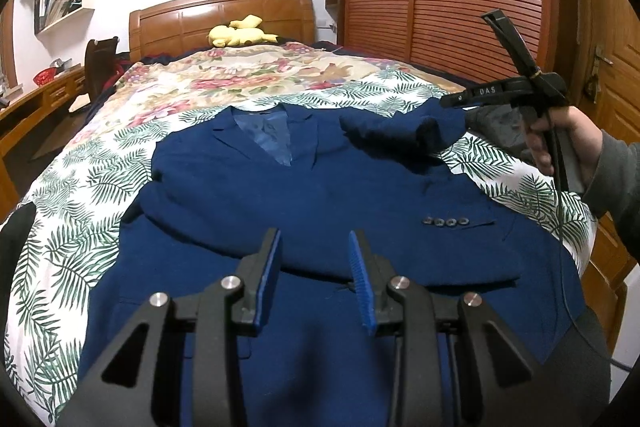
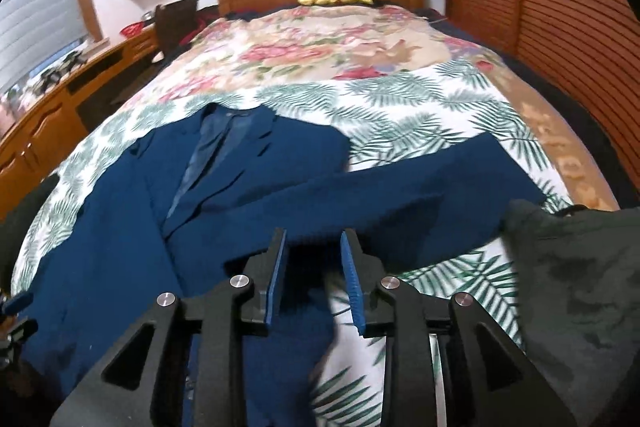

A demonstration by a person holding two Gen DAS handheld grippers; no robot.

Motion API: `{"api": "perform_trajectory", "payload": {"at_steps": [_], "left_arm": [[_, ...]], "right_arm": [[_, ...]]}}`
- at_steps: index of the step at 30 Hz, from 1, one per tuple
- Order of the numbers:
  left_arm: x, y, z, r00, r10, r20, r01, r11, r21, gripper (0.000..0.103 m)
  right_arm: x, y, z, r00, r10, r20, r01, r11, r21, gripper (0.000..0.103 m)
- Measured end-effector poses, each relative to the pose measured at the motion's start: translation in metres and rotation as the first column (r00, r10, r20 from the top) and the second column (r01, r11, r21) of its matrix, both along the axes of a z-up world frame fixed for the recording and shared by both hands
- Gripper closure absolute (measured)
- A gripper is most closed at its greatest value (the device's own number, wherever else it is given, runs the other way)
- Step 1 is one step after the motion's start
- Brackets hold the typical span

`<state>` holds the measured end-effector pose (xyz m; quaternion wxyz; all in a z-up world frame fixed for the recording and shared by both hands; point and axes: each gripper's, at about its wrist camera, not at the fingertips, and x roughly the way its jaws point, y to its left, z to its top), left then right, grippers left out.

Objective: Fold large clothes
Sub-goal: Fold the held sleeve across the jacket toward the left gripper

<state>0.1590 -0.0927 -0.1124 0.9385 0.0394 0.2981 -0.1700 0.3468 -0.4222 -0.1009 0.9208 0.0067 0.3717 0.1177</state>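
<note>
My left gripper (image 1: 314,259) hangs with jaws apart, holding nothing, just above the blue jacket (image 1: 328,203) spread front-up on the bed (image 1: 80,187). My right gripper (image 2: 313,259), jaws also apart, hovers over the jacket's sleeve (image 2: 420,195). Only the left view shows four cuff buttons (image 1: 446,222) and my right hand (image 1: 560,143). A yellow plush toy (image 1: 240,31) lies beyond the jacket, by the headboard (image 1: 224,15).
</note>
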Motion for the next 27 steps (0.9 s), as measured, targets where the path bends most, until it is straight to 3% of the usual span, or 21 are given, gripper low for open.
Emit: {"api": "perform_trajectory", "payload": {"at_steps": [3, 5, 7, 14, 22, 27], "left_arm": [[0.001, -0.002, -0.001, 1.000, -0.002, -0.002, 0.002, 1.000, 0.003, 0.071], [0.001, -0.003, -0.001, 1.000, -0.003, -0.004, 0.003, 1.000, 0.003, 0.071], [0.001, -0.004, -0.001, 1.000, -0.006, -0.005, 0.006, 1.000, 0.005, 0.071], [0.001, -0.007, -0.002, 1.000, -0.015, -0.005, 0.015, 1.000, 0.008, 0.071], [0.002, -0.006, -0.003, 1.000, -0.016, -0.010, 0.016, 1.000, 0.003, 0.071], [0.002, -0.008, -0.004, 1.000, -0.019, -0.016, 0.019, 1.000, 0.006, 0.071]], "right_arm": [[0.009, -0.011, -0.003, 1.000, -0.027, -0.015, 0.027, 0.999, 0.039, 0.069], [0.016, -0.021, -0.007, 0.998, -0.059, -0.032, 0.062, 0.995, 0.077, 0.050], [0.026, -0.032, -0.016, 0.995, -0.066, -0.076, 0.077, 0.985, 0.155, 0.047], [0.048, -0.057, -0.057, 0.964, -0.153, -0.217, 0.204, 0.950, 0.235, 0.046], [0.057, -0.077, -0.076, 0.935, -0.239, -0.264, 0.309, 0.912, 0.270, 0.045], [0.073, -0.087, -0.087, 0.905, -0.297, -0.304, 0.393, 0.857, 0.333, 0.045]]}}
